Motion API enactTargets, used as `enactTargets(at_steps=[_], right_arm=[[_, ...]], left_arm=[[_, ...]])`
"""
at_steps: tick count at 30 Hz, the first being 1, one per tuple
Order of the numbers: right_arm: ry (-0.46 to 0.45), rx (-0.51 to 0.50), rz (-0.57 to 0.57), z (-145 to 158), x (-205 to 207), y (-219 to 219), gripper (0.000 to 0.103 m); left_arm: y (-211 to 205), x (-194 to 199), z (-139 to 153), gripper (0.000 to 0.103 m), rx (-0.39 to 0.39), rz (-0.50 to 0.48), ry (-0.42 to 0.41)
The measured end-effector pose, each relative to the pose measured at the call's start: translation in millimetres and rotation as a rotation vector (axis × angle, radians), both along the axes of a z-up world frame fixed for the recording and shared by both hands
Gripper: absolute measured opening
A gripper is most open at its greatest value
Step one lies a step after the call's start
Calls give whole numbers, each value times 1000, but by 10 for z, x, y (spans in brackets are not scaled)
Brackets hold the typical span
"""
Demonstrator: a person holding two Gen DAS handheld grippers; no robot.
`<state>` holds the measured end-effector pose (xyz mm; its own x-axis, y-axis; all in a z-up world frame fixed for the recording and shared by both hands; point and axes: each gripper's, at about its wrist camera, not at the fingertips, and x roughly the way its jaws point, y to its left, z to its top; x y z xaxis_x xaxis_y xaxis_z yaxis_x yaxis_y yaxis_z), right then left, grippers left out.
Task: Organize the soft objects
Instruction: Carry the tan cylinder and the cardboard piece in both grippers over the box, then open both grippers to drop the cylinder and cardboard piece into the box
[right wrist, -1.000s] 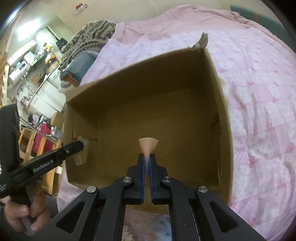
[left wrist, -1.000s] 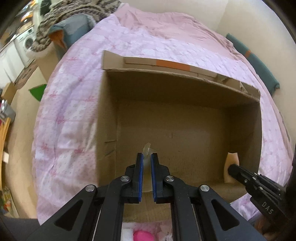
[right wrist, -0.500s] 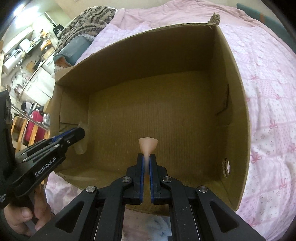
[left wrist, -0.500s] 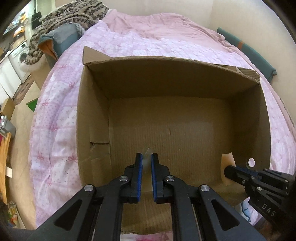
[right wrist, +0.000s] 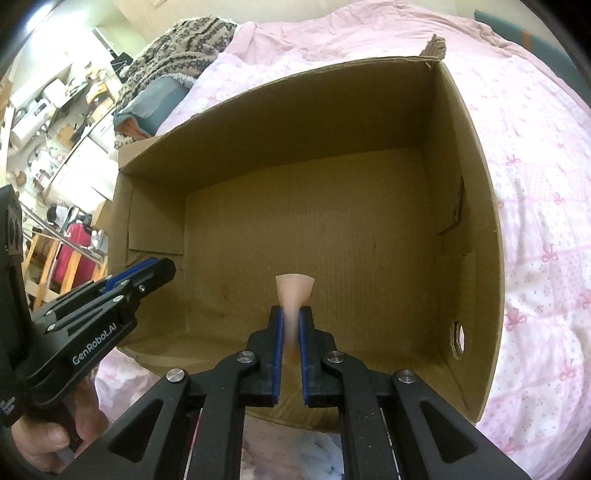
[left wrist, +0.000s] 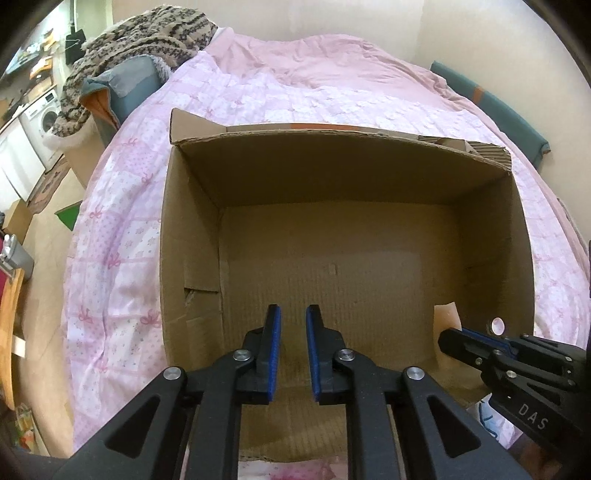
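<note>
A pink quilted bedspread (left wrist: 122,229) covers the bed, and on it sits a large open cardboard box (right wrist: 476,206), its floor bare, probably set there as the bin for the soft things. The right gripper (right wrist: 291,314) pinches a pale peach tape-like strip (right wrist: 294,290) at the near rim, seemingly to steady the box, while the left gripper (left wrist: 293,314) hangs over the box with fingers narrowly parted and holding nothing. A patterned knit blanket (left wrist: 147,33) is heaped beyond; pink and white soft items (left wrist: 284,472) show under the near rim.
</note>
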<state>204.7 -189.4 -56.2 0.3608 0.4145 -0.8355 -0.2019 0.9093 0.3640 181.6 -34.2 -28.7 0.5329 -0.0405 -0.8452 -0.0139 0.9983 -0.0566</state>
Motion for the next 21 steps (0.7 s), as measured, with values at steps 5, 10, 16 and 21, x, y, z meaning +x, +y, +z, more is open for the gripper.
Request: enactTargets(at_steps=[5,10,16,21], right_arm=[[5,30,-14,4,-1,-72,21],[-10,66,-29,68,-11,-103,82],[-70,114,-105,231,-31,-228,88],[-70,113,-124,261,-34,-277,88]], left_arm=[[4,-30,35,26,6,4,-13],[20,-67,126,63,6,9,-54],[44,-98,233,66,18,25,-82],[113,-123,316,66,15,41,-89]])
